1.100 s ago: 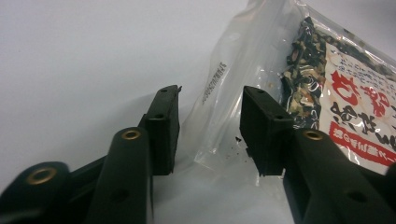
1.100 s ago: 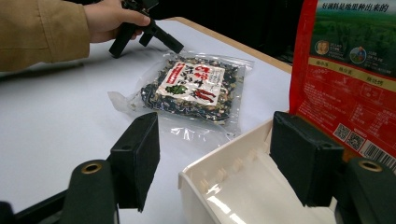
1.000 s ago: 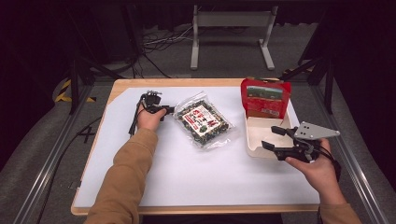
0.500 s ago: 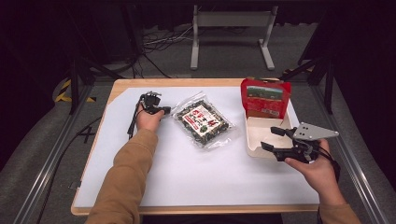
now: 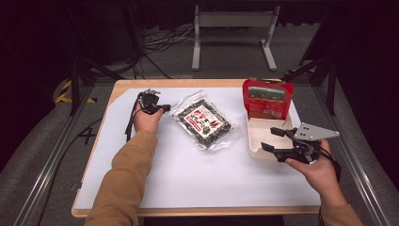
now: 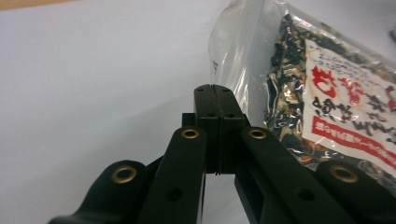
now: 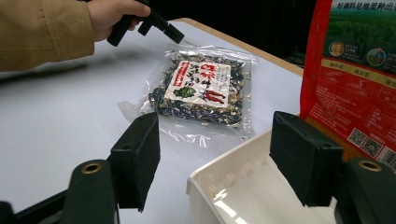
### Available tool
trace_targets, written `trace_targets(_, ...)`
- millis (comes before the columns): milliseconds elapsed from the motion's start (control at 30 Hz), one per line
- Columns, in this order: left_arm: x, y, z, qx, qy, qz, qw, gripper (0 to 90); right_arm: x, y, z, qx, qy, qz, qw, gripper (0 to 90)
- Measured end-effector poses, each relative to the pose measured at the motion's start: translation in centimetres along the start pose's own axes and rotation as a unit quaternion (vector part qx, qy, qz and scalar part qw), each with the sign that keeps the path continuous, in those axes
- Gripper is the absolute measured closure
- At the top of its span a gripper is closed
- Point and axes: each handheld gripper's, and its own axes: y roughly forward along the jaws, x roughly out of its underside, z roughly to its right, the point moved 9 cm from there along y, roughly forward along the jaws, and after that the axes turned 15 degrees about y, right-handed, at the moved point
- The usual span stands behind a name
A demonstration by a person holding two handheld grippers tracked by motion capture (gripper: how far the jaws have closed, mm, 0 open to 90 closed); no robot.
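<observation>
In the high view, the left gripper is resting at upper left, its jaws having just closed together at the corner of the packet, which is lying mid-table. At lower right, the right gripper is hovering with jaws spread beside the white tray.

In the left gripper view, the jaws are pressing shut, touching the bag's clear edge at upper right.

In the right gripper view, the spread jaws are framing the tray rim; the packet is lying at center.

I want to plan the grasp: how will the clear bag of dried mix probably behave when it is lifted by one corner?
The clear bag is thin, crinkled film, so it will likely flop and sag. Its loose contents may slide toward the lower end. The glossy film looks slippery, so the left claw, at the bag's corner, should grip firmly.
</observation>
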Motion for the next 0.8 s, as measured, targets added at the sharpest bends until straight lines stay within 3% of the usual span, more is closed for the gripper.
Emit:
trace_targets(367, -2.9, -4.0, 2.0, 0.019, 0.029, 0.064, 0.9974, 90.0, -0.2, 0.3, -0.1, -0.005, 0.002, 0.001, 1.0, 33.9)
trace_targets(600, -4.6, -6.5, 3.7, 0.026, 0.057, 0.097, 0.9933, 90.0, -0.4, 0.4, -0.4, -0.008, 0.0, 0.001, 1.0, 34.4)
trace_targets(700, -5.0, -7.1, 4.2, 0.033, 0.06, 0.104, 0.9922, 90.0, -0.5, 0.3, -0.4, -0.009, 0.001, 0.003, 1.0, 34.4)
trace_targets(800, -5.7, -8.4, 5.1, 0.029, 0.083, 0.122, 0.9886, 90.0, -0.7, 0.2, -0.4, -0.009, -0.002, 0.008, 0.9999, 34.4)
